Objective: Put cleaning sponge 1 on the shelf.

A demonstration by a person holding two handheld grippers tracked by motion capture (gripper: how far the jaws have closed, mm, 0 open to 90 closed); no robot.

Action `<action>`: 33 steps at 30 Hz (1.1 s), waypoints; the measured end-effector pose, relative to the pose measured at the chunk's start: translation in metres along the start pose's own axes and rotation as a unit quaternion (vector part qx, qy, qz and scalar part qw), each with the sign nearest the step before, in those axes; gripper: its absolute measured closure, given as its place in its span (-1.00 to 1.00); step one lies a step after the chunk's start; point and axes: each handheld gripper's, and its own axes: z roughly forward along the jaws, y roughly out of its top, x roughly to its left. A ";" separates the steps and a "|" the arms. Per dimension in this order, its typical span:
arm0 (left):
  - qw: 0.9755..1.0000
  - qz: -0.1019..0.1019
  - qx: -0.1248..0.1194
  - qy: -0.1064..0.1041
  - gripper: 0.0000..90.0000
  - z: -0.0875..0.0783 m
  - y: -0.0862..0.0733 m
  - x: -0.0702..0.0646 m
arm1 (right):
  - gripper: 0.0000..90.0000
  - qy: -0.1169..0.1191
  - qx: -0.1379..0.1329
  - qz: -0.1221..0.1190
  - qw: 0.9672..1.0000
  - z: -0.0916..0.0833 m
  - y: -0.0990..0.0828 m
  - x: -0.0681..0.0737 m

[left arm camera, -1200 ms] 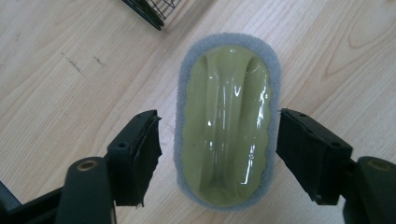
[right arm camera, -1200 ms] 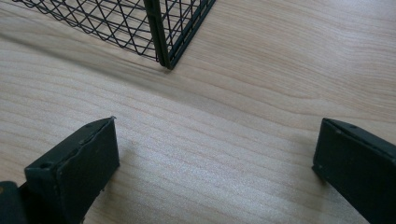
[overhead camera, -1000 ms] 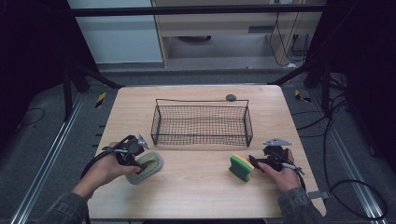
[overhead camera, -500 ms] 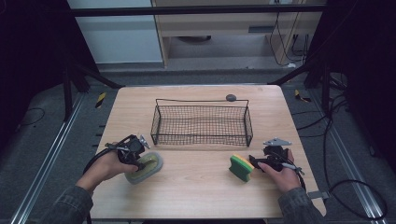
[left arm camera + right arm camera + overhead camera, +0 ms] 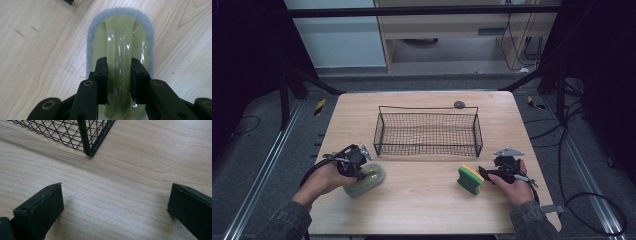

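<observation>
A scrubber point(image 5: 371, 178) with a grey pad and a pale green glossy handle point(image 5: 120, 45) lies on the table's left front. My left gripper point(image 5: 360, 171) reaches over it. Its jaws have just been closing, and the pads point(image 5: 101, 75) now press both sides of the handle's raised ridge, so my left gripper point(image 5: 120, 75) is shut on the scrubber. A green and yellow sponge point(image 5: 470, 179) stands on edge at the right front. My right gripper point(image 5: 485, 174) rests just right of it, and in the right gripper view its jaws point(image 5: 115, 207) stand wide open over bare wood.
A black wire basket point(image 5: 476, 131) stands at mid table, and its near corner point(image 5: 87, 142) is just ahead of the right gripper. A small dark round object point(image 5: 459, 104) lies behind the basket. The wooden table point(image 5: 422, 205) ends close to both hands.
The left hand has shifted slightly over the scrubber and settled on it. The right hand and the sponge have not moved.
</observation>
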 end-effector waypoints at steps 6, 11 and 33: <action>0.999 0.035 -0.021 0.004 0.57 -0.017 0.003 -0.008 | -0.99 -0.001 0.000 -0.003 1.000 0.000 0.000 0.000; 0.997 0.071 -0.026 -0.001 0.57 -0.033 0.013 -0.009 | -0.99 0.001 0.000 0.000 1.000 0.000 0.000 0.000; 0.981 0.182 -0.023 0.055 0.57 -0.085 0.075 0.011 | -0.99 -0.006 -0.001 0.002 1.000 -0.001 -0.002 0.002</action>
